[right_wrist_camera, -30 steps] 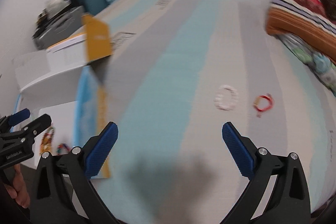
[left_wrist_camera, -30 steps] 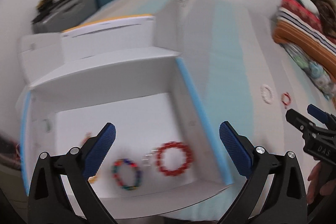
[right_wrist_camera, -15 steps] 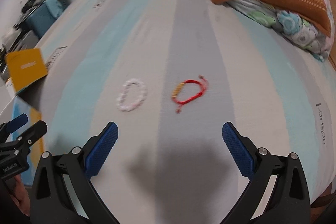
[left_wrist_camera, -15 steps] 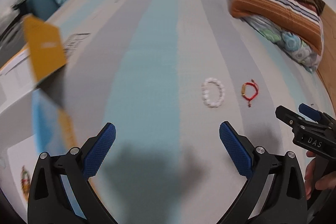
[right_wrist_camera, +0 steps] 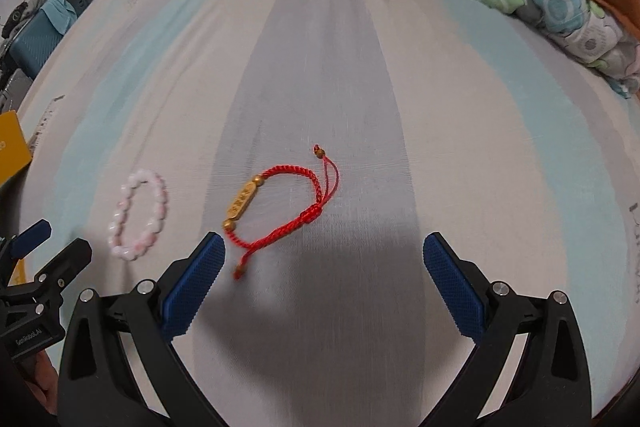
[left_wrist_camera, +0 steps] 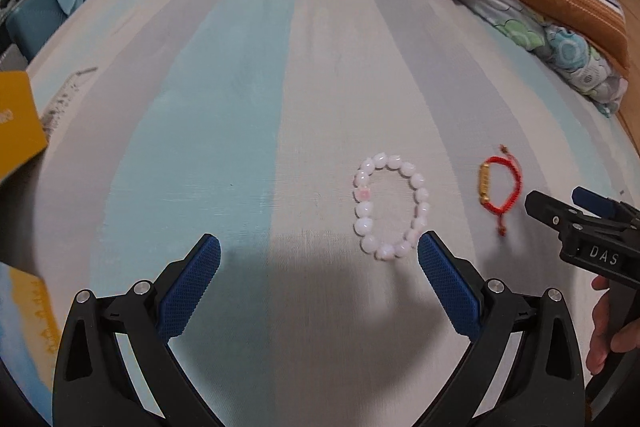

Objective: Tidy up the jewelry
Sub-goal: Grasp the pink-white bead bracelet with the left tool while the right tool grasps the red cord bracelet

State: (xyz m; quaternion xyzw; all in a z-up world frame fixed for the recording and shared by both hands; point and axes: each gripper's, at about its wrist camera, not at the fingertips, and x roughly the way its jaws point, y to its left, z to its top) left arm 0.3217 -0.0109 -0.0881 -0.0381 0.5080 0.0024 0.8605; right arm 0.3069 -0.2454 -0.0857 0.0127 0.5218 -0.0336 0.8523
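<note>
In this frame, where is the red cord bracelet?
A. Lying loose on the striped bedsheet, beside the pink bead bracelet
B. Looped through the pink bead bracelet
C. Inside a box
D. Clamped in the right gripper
A: the red cord bracelet lies flat on the bedsheet, apart from the pink bead bracelet, ahead of the right gripper, whose jaws stand wide open and empty.

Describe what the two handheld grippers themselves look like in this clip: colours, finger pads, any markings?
Both are black plastic frames with silver screws and blue, cross-hatched fingers. The left gripper reads "GenRoboT.AI" in the right wrist view; the right gripper reads "DAS" in the left wrist view. Bare hands hold them; no cables or sleeves show.
</note>
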